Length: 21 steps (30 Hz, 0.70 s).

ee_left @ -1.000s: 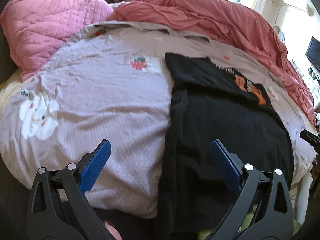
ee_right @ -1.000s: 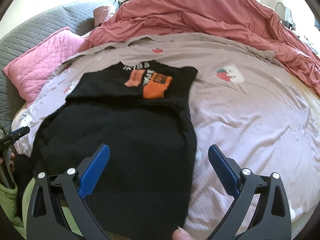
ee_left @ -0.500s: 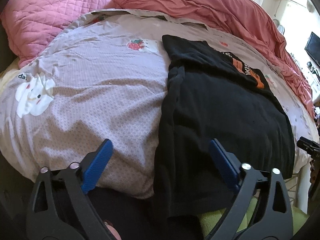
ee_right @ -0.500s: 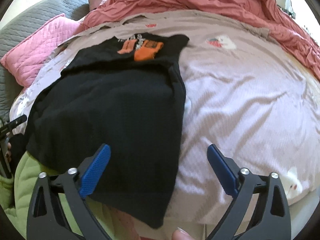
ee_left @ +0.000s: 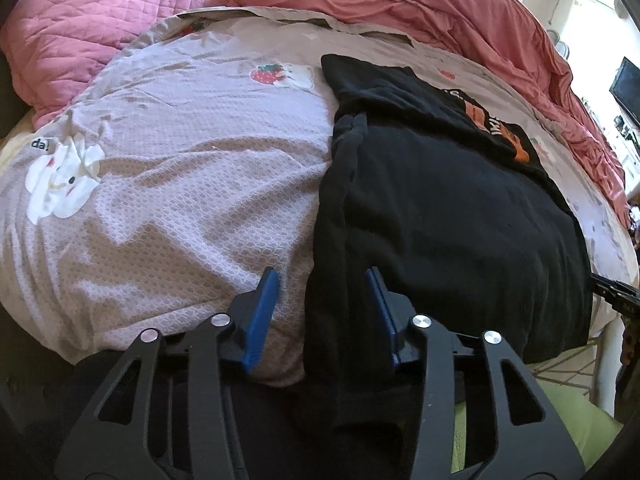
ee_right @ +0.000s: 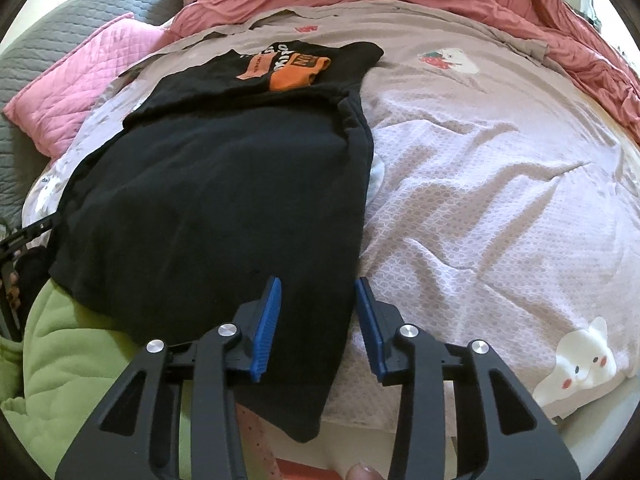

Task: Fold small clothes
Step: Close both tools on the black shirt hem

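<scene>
**Black garment at near bed edge: both grippers narrowing on the hem corners**

Position: black t-shirt [ee_right: 224, 184] lies flat on the lilac patterned bedspread [ee_right: 500, 208], long axis running away from the cameras; far end carries an orange-and-white print [ee_right: 296, 68]; near hem droops over the bed edge toward a green padded item [ee_right: 80, 368] below.

Left gripper [ee_left: 322, 312]: jaws have just been closing; partly apart, straddling the garment's left side edge near the hem; one blue pad over bedspread, the other over black cloth; cloth lies between them but I cannot see the pads pressing on it, so not yet a grip by my reading.

Right gripper [ee_right: 318, 316]: jaws likewise have just been closing; partly apart, the right side edge of the shirt between them; no visible pinch yet.

Handling judgement: thin knit, light, wholly limp; will sag and drape from any held point; no fragility; low slip against ribbed pads, though a single layer could slide out if the bite is shallow.

Where to hold: the two hem corners, each taken just inside the side seam so both layers are caught; matched height on both sides, else the fold line skews.

Risk: bedspread is soft and wrinkled [ee_left: 192, 216]; a deep bite may pick it up with the shirt.

Surroundings: pink quilted pillow [ee_left: 88, 28]; coral duvet [ee_left: 420, 8] bunched at far side.
</scene>
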{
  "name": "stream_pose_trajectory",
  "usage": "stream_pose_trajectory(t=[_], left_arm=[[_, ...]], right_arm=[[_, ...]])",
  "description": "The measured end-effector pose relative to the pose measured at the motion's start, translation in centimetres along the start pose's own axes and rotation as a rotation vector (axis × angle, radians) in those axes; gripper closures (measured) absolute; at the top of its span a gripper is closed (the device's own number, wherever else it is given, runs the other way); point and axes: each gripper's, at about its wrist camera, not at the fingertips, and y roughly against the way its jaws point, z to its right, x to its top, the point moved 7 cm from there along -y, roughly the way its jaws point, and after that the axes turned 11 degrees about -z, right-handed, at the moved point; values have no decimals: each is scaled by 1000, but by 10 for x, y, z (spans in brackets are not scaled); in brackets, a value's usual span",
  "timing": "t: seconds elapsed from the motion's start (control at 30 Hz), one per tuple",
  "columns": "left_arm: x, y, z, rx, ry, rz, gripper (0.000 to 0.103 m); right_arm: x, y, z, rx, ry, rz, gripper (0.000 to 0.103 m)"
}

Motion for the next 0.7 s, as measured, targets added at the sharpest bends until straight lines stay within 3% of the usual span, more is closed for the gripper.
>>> stream_pose_trajectory(t=[0.07, 0.13, 0.17, 0.4, 0.6, 0.7], left_arm=[[0, -1, 0, 0, 0, -6, 66], [0, -3, -1, -4, 5, -11, 66], [-1, -4, -2, -6, 10, -14, 66], [-1, -5, -1, -16, 7, -26, 67], [0, -8, 4, -21, -22, -20, 84], [-1, -8, 8, -12, -31, -25, 84]], right_arm=[[-1, -1, -1, -1, 8, 2, 74], [0, 3, -2, 5, 20, 10, 92], [1, 7, -4, 22, 26, 16, 94], [12, 18, -16, 96, 57, 49, 94], [5, -2, -10, 100, 24, -7, 79], [2, -8, -8, 113, 13, -14, 78]])
